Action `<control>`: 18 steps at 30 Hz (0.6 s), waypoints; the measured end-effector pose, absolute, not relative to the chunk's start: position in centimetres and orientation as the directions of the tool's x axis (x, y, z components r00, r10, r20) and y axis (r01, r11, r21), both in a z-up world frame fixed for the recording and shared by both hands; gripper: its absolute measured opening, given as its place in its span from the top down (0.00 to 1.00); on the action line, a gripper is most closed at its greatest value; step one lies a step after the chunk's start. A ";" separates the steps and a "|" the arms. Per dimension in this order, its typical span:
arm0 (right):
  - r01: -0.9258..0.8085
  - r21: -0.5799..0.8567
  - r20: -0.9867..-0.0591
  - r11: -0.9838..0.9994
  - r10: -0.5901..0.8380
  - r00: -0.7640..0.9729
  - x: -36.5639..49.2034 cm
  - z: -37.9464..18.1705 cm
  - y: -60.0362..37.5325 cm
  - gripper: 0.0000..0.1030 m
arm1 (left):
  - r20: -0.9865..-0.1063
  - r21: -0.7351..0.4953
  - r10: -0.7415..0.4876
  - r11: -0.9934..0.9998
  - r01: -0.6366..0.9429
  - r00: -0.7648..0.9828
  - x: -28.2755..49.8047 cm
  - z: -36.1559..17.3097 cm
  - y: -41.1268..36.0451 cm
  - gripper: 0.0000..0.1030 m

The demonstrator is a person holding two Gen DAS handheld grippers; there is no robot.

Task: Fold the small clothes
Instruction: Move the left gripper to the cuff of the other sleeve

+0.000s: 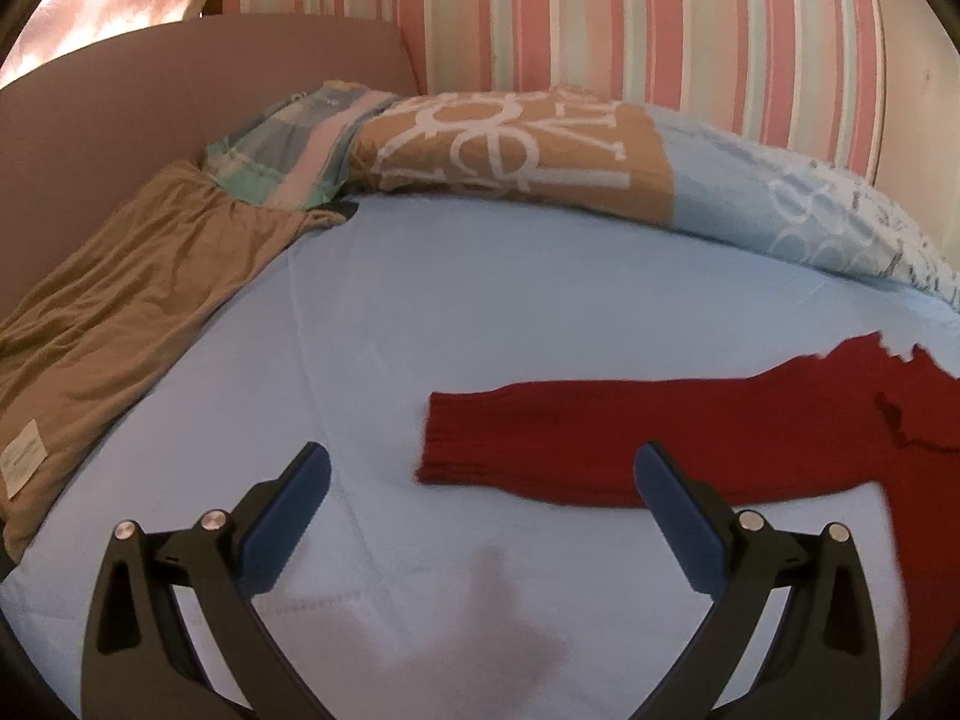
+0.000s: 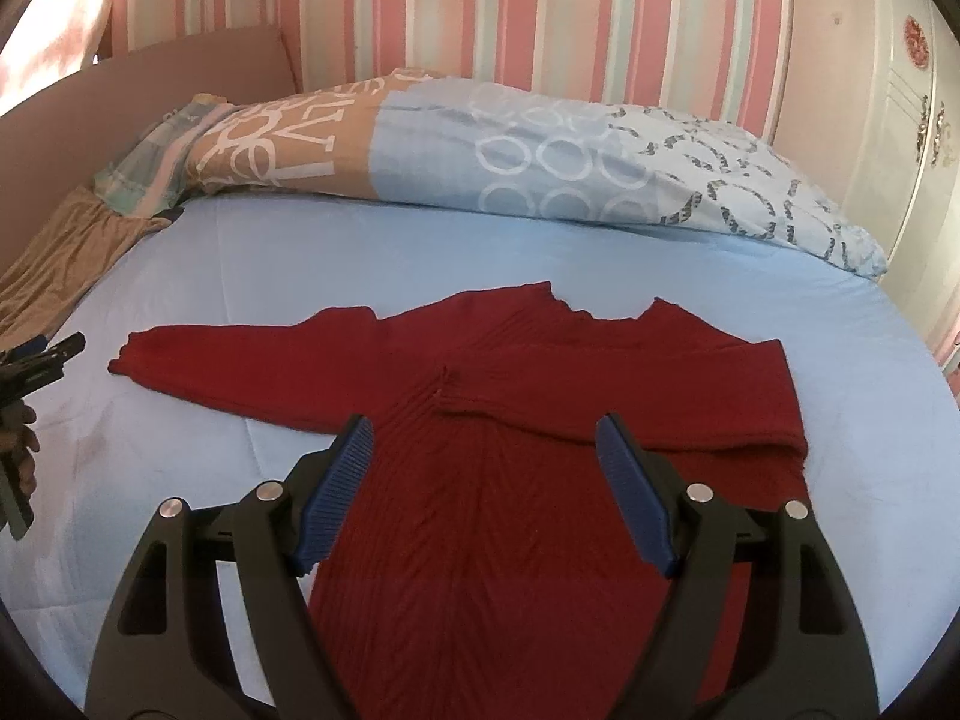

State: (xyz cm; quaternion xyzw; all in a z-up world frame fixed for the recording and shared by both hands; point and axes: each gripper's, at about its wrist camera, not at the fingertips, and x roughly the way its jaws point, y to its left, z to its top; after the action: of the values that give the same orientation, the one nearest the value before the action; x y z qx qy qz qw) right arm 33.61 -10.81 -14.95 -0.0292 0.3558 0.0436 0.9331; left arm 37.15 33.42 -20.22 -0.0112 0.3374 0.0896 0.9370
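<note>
A dark red knit sweater (image 2: pixel 480 510) lies flat on the light blue sheet (image 2: pixel 300 252). One sleeve is folded across its chest, with the cuff (image 2: pixel 447 393) near the middle. The other sleeve (image 1: pixel 600 438) stretches out to the left and ends in a cuff (image 1: pixel 435 441). My left gripper (image 1: pixel 480 462) is open and hovers low just in front of that cuff; nothing is between its blue pads. One of its fingers (image 2: pixel 60 351) shows at the left edge of the right wrist view. My right gripper (image 2: pixel 483 429) is open above the sweater's body and holds nothing.
A patterned duvet (image 2: pixel 510 156) lies bunched along the back of the bed. A tan cloth (image 1: pixel 120 312) lies at the left by a brown headboard (image 1: pixel 180 84). The wall (image 1: pixel 600 12) behind is striped, and a white wardrobe (image 2: pixel 912 120) stands at the right.
</note>
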 end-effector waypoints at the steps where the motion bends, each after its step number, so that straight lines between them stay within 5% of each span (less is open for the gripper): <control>1: -0.101 -0.020 -0.667 0.995 0.062 0.743 33.8 -15.2 -10.9 0.25 | -0.640 0.033 0.159 0.983 -0.180 0.752 37.6 -20.7 34.0 0.01; 10: -0.109 0.002 -0.672 0.994 0.082 0.736 36.1 -16.5 -11.7 0.25 | -0.706 0.004 0.160 0.975 -0.222 0.690 41.2 -25.2 37.3 0.02; 18: -0.126 0.011 -0.682 0.992 0.100 0.724 36.7 -17.7 -11.7 0.24 | -0.780 -0.084 0.083 0.968 -0.235 0.620 43.7 -28.1 37.7 0.27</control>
State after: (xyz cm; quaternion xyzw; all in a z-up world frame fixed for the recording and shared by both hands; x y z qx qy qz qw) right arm 36.67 -11.73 -17.74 -0.0181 0.3663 0.0608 0.9283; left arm 43.73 37.72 -28.07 -0.0891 0.4268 0.0888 0.8955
